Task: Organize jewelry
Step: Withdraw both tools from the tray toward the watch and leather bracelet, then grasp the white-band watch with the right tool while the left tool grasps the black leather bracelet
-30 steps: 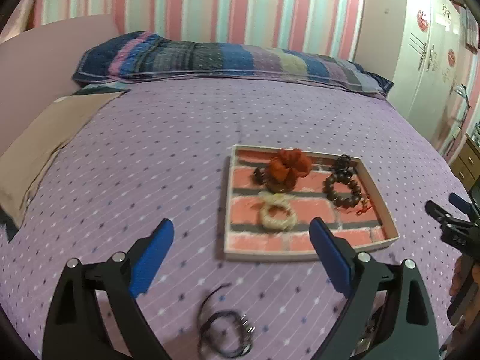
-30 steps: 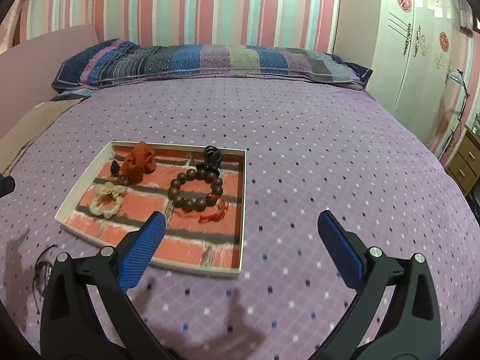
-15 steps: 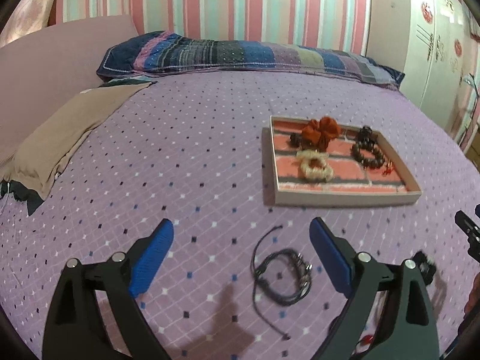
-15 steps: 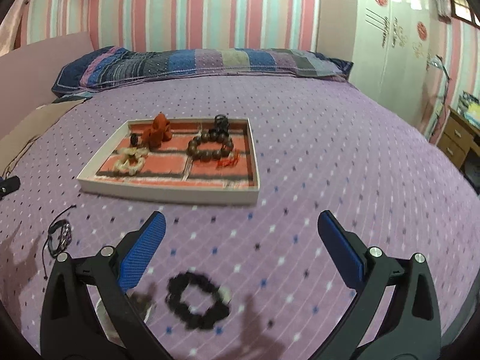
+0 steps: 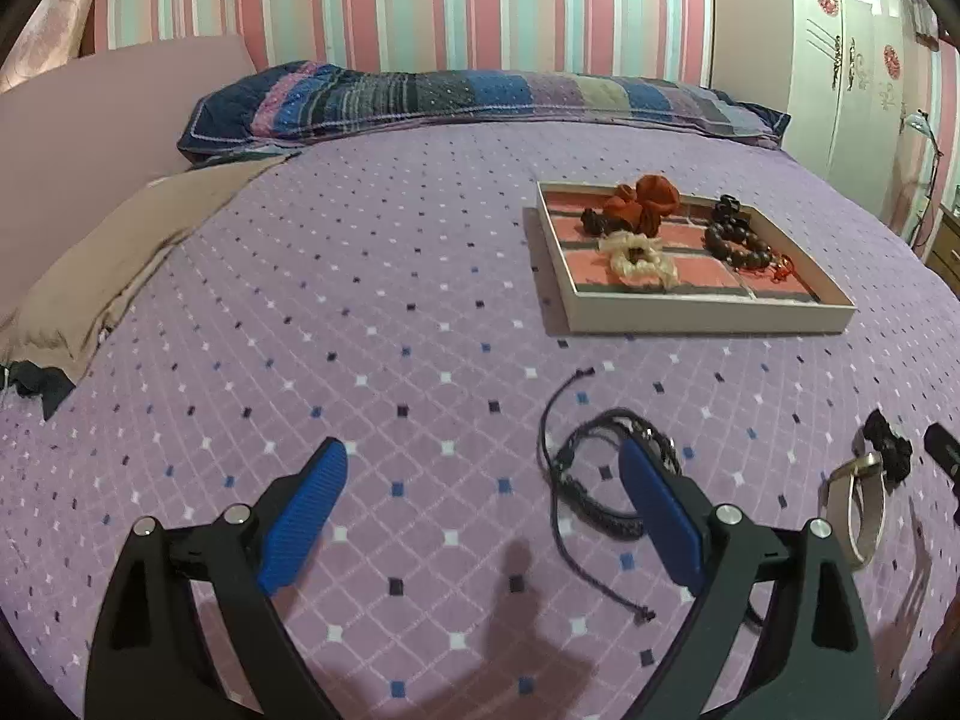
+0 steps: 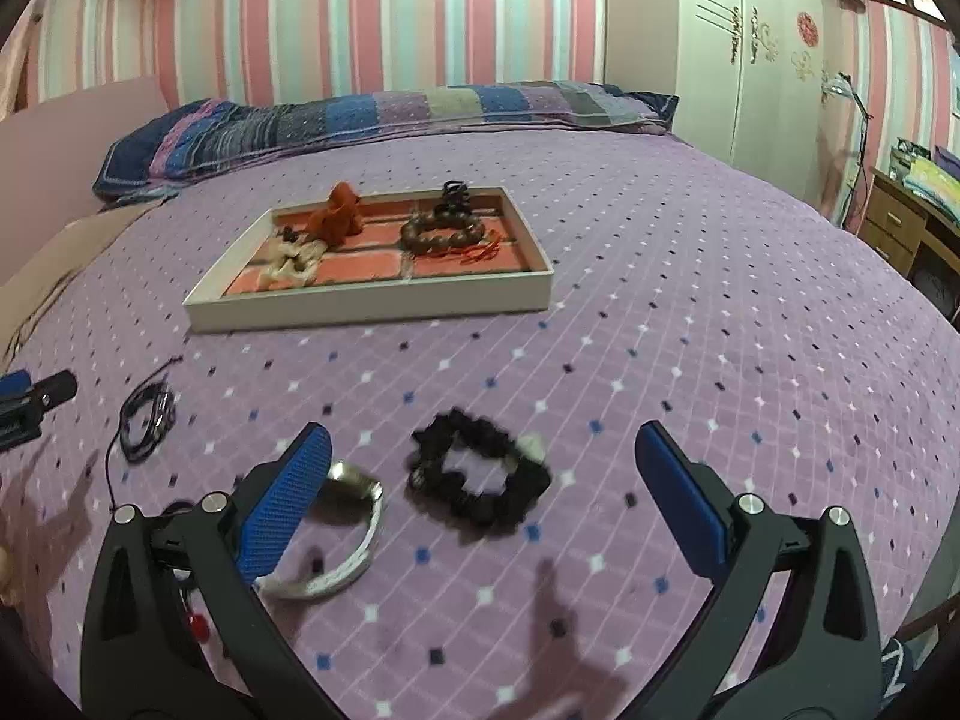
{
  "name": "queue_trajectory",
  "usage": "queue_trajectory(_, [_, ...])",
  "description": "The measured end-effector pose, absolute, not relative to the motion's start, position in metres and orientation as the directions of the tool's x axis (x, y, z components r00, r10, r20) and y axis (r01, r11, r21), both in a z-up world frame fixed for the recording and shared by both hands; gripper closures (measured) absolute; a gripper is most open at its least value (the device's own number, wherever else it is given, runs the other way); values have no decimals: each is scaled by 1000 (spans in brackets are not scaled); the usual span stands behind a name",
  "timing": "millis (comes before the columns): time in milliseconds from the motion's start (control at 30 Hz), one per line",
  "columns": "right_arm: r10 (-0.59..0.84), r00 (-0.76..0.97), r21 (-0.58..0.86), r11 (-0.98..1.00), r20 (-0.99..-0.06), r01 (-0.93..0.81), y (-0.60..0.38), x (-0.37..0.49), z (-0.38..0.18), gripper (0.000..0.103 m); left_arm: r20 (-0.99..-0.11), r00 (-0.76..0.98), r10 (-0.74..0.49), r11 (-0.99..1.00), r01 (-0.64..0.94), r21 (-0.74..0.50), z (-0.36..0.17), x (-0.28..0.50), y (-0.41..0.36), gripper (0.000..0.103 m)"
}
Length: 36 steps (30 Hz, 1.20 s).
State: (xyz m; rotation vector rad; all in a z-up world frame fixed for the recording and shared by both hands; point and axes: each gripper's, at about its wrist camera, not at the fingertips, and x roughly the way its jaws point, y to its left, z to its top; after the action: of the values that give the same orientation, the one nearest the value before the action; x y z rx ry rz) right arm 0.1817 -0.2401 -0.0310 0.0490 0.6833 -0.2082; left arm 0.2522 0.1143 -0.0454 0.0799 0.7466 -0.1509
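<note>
While you hold both tools above the bed, this is how things lie:

Left gripper (image 5: 480, 516): your jaws are spread wide with nothing between them, low over the purple bedspread (image 5: 372, 312). Its right blue pad covers part of the black cord bracelet (image 5: 591, 468), which lies loose on the cover.

Right gripper (image 6: 480, 492): your jaws are spread wide and empty. The black bead bracelet (image 6: 480, 480) lies on the bedspread between the two pads, touching neither; it is blurred. The white bangle (image 6: 345, 540) lies just beside the left pad and is partly hidden behind it.

Tray (image 5: 708, 315): a shallow, white-walled tray with a brick-pattern floor sits on the bed, well ahead of both tools.

In the tray: an orange scrunchie (image 5: 642, 204) at the back, a cream scrunchie (image 5: 639, 258) in front of it, and a brown bead bracelet (image 5: 735, 243) with a red string to the right. A black clip (image 5: 729, 207) lies behind the beads.

Loose jewelry: the cord bracelet, bead bracelet and bangle are all outside the tray, on the near side of it.

Background: a striped pillow (image 5: 480, 96) lies across the head of the bed, below a pink and teal striped wall (image 5: 420, 0). A white wardrobe (image 6: 750, 48) stands on the right.
</note>
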Motion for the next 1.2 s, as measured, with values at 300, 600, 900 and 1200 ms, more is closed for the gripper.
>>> queue_trajectory(300, [-148, 720, -37, 985, -678, 168, -222, 172, -55, 23, -709, 687, -156, 983, 179, -43, -70, 265, 118, 13])
queue_trajectory(600, [-112, 692, -25, 991, -713, 134, -210, 181, -73, 45, -742, 655, -146, 982, 187, -28, -81, 287, 108, 14])
queue_trajectory(900, [-76, 679, -4, 994, -730, 107, -209, 194, -85, 65, -770, 624, -133, 977, 213, 3, -96, 301, 95, 40])
queue_trajectory(1200, [-51, 683, -2, 997, -729, 73, -201, 198, -86, 81, -760, 628, -167, 964, 266, 7, -97, 299, 83, 82])
